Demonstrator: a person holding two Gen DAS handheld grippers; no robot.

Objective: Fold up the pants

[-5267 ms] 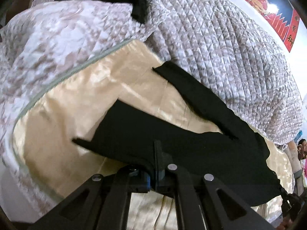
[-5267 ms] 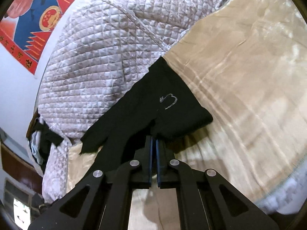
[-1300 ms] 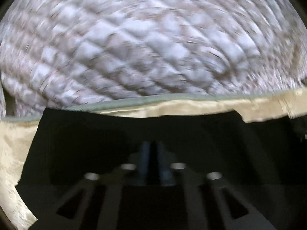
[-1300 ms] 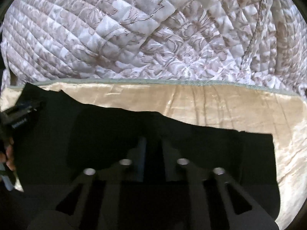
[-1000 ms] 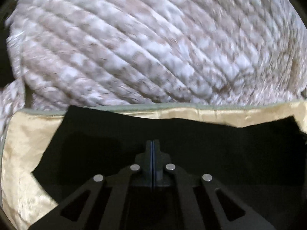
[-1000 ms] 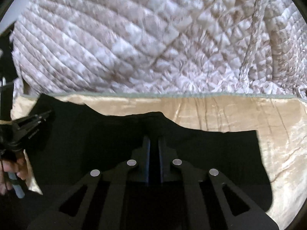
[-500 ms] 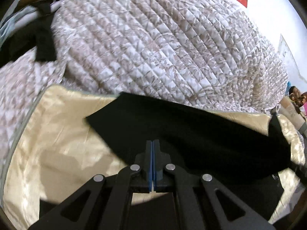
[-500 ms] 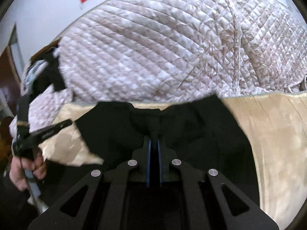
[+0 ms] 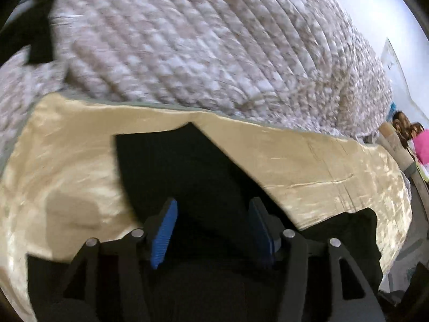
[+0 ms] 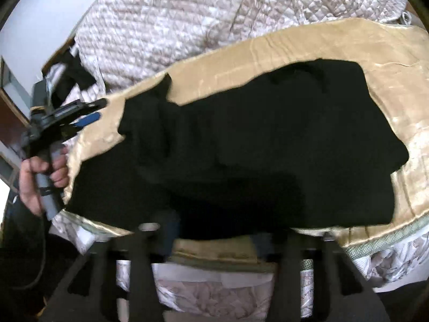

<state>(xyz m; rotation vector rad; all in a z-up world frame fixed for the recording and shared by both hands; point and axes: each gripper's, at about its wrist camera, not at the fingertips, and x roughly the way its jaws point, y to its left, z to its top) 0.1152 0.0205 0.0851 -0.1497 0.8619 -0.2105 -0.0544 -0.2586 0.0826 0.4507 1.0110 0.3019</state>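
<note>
Both grippers have just been opening, nothing pinched between them. Nearest, the left gripper [image 9: 211,230] shows its blue pads [image 9: 164,232] spread wide above the black pants [image 10: 254,147]; the right gripper [image 10: 214,237] stands apart too, though blurred. The pants lie flat on the golden sheet [image 9: 67,166]. Beyond rises the quilted cover [image 9: 201,40]. A hand [image 10: 40,177] grips the left tool's handle.

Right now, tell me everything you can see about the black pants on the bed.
The black pants are plain, matte, soft-looking cloth, lying flat and folded over into a wide, uneven slab on the shiny gold sheet. Edges are ragged, with one corner poking up at the far left. Nothing grips them: the left tongs hang open above the cloth, and the right tongs, blurred, are open at the near edge.
</note>
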